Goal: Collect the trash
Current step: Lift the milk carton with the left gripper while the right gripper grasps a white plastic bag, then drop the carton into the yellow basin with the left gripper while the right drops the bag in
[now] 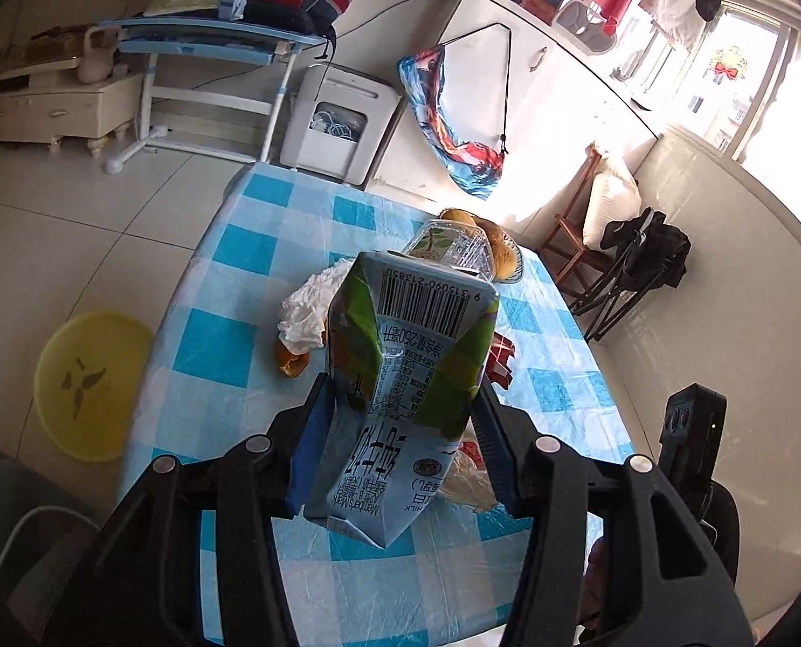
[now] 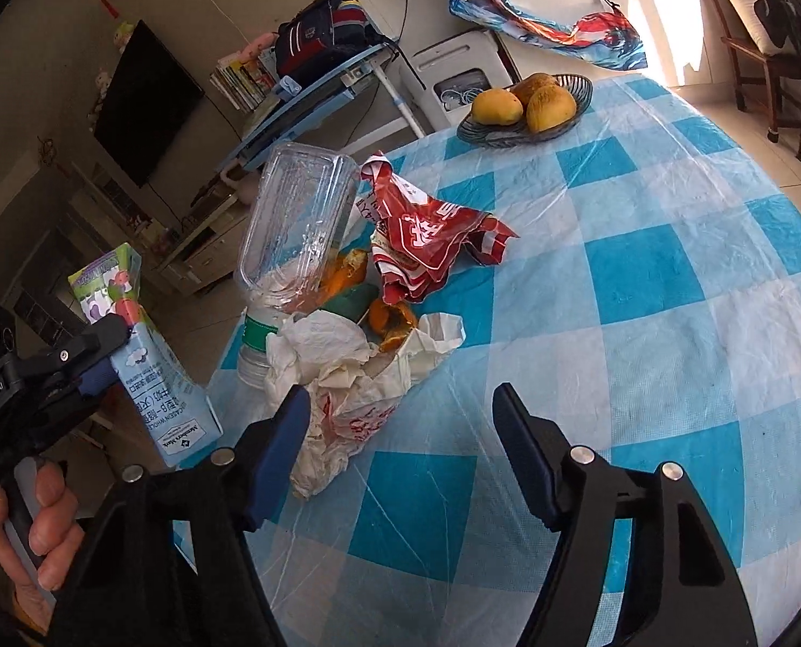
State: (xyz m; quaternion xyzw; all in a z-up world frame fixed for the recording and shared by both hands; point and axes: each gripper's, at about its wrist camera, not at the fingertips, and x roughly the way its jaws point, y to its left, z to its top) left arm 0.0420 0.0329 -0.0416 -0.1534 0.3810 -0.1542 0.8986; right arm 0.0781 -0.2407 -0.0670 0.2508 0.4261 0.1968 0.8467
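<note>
- Above a blue-checked table (image 2: 643, 269), the left gripper (image 1: 400, 404) clamps a dented blue-green milk carton (image 1: 400, 366), barcode showing.
- The right gripper (image 2: 400, 431) gapes empty beside crumpled wrappers (image 2: 357, 377).

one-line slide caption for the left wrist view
Left gripper clamps a milk carton above the blue checked table.

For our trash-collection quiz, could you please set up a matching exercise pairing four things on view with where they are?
Things:
1. milk carton
2. mangoes
3. yellow basin
4. red wrapper

Places:
A. on the floor beside the table
B. in the dark basket
C. clamped in the left gripper
D. crumpled on the checked tablecloth

Pairs: 1-C, 2-B, 3-A, 4-D
</note>
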